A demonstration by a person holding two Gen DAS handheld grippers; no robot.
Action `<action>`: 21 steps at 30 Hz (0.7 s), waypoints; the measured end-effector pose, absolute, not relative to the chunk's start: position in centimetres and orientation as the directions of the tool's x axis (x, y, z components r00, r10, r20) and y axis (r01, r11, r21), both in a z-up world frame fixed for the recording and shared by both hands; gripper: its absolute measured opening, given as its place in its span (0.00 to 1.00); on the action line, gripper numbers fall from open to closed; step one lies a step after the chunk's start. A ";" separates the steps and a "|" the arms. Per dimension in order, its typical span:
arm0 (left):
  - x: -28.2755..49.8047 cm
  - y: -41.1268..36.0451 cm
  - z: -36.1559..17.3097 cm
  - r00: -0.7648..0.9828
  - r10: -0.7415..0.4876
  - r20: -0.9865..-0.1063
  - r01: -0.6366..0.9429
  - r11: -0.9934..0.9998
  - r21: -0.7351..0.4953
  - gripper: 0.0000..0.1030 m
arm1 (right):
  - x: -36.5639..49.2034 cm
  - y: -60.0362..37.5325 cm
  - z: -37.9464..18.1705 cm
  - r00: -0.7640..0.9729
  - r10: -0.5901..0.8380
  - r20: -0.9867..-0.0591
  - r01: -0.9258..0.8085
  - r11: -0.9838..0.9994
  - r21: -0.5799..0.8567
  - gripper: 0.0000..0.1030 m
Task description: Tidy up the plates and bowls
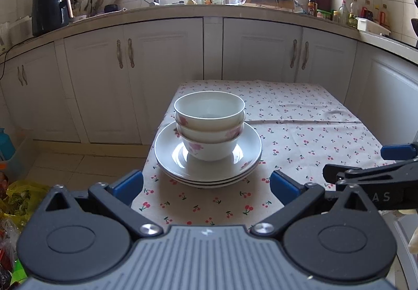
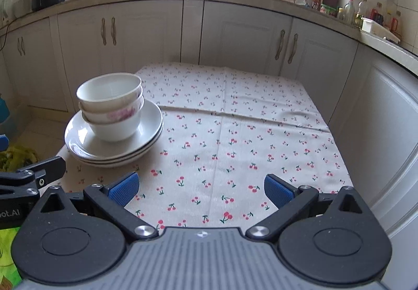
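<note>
Three white bowls with pink flowers (image 1: 209,124) are nested upright on a stack of three white plates (image 1: 167,154) at the left edge of a table with a cherry-print cloth (image 1: 300,138). My left gripper (image 1: 206,186) is open and empty, just in front of the plate stack. In the right wrist view the bowls (image 2: 111,104) and plates (image 2: 78,145) stand at the left. My right gripper (image 2: 199,189) is open and empty above the cloth (image 2: 235,133), to the right of the stack. Each gripper shows at the edge of the other's view.
White kitchen cabinets (image 1: 130,75) run behind and to the right of the table, under a cluttered counter (image 1: 183,9) with a black air fryer (image 1: 49,9) and bottles. Yellow and green bags (image 1: 18,198) lie on the floor at the left.
</note>
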State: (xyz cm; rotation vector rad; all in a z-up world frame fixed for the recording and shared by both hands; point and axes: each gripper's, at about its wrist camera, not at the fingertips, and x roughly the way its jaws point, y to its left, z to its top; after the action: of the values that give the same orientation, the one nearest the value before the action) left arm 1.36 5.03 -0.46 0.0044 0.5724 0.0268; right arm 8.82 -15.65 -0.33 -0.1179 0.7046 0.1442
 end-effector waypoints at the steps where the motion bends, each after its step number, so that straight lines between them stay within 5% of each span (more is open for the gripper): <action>1: 1.3 5.1 -0.4 0.842 0.026 -0.539 -0.026 1.000 0.007 0.99 | 8.7 -15.6 -0.2 0.755 0.095 -0.649 -0.174 0.983 -0.059 1.00; 21: 1.0 5.2 0.1 0.851 0.023 -0.525 -0.035 0.999 -0.013 0.99 | 7.9 -15.3 0.7 0.782 0.070 -0.619 -0.148 0.986 -0.075 1.00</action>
State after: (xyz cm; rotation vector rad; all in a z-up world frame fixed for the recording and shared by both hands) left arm 0.98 5.17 0.13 -0.0225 0.5527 0.0303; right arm 7.88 -15.31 0.66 -0.1222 0.6623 0.1183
